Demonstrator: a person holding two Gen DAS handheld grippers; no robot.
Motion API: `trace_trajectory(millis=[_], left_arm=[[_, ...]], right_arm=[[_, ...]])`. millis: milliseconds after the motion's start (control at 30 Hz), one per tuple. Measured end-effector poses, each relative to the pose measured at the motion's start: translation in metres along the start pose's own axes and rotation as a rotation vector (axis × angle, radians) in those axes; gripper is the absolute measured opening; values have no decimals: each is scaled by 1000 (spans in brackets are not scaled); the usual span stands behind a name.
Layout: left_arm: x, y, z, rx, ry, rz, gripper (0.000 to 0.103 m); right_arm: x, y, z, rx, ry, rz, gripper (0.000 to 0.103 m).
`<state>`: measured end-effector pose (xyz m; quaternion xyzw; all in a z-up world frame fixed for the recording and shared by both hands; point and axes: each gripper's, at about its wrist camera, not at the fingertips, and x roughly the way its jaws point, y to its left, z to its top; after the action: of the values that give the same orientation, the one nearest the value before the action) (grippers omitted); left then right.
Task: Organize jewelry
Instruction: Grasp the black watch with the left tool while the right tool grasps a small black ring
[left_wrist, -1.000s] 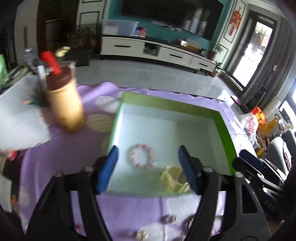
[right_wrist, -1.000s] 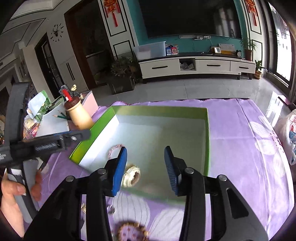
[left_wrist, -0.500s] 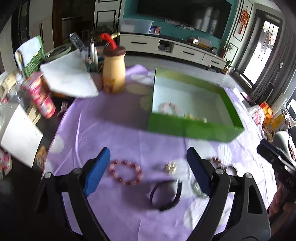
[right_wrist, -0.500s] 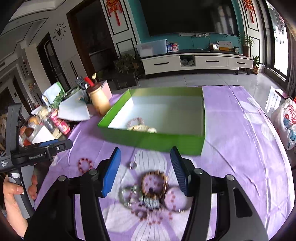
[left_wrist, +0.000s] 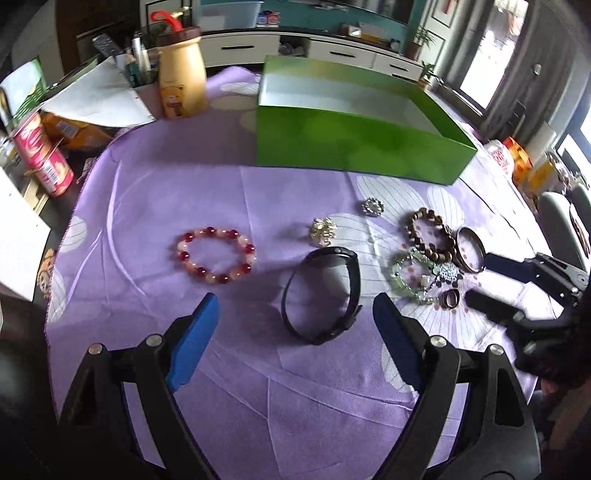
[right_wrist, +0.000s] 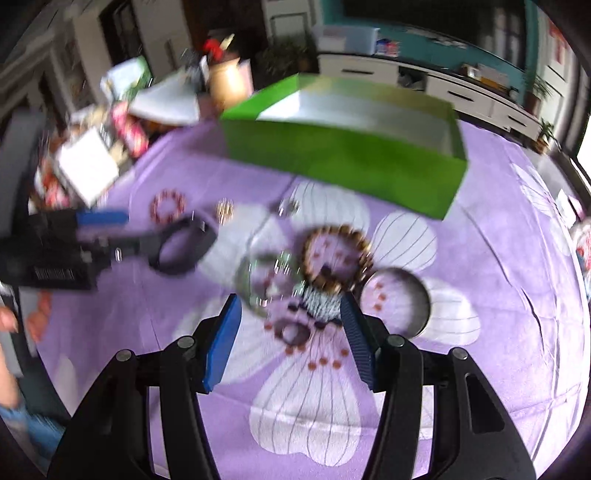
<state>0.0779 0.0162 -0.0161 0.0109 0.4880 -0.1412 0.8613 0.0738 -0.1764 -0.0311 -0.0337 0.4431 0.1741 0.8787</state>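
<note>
Since the earlier frames, both grippers have withdrawn from above the green cardboard box to the loose jewelry on the purple floral cloth covering the table. Left gripper: released, jaws wide, black wristband just ahead between them, untouched. Right gripper: released, empty; brown wooden bead bracelet just ahead. Red-and-pink bead bracelet lies ahead-left of the left gripper. No legible writing.

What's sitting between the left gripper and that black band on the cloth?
Nothing visible. The left gripper is open with bare purple cloth ahead of it, and the black band lies just beyond its fingertips. The red bead bracelet lies off to one side.
</note>
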Motion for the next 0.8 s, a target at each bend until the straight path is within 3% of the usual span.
trace_trajectory(millis=[100,367,500,600,733,800], left_arm=[[5,-1,-1,15,12,2,85],[21,5,-4,0,60,-28,66],[26,6,-2,-14,70,-28,46],[33,8,-2,-34,88,-48,41],[34,7,0,-38,84,-49,22],[35,7,1,-38,80,-39,17]], right_arm=[[8,2,-7,-35,23,-8,56],[25,-7,-17,-32,74,-13,47],[26,-4,-16,-50,62,-21,41],[26,-1,-16,-67,57,-30,36],[26,4,-18,-88,46,-28,28],[26,6,-18,-96,43,-24,23]])
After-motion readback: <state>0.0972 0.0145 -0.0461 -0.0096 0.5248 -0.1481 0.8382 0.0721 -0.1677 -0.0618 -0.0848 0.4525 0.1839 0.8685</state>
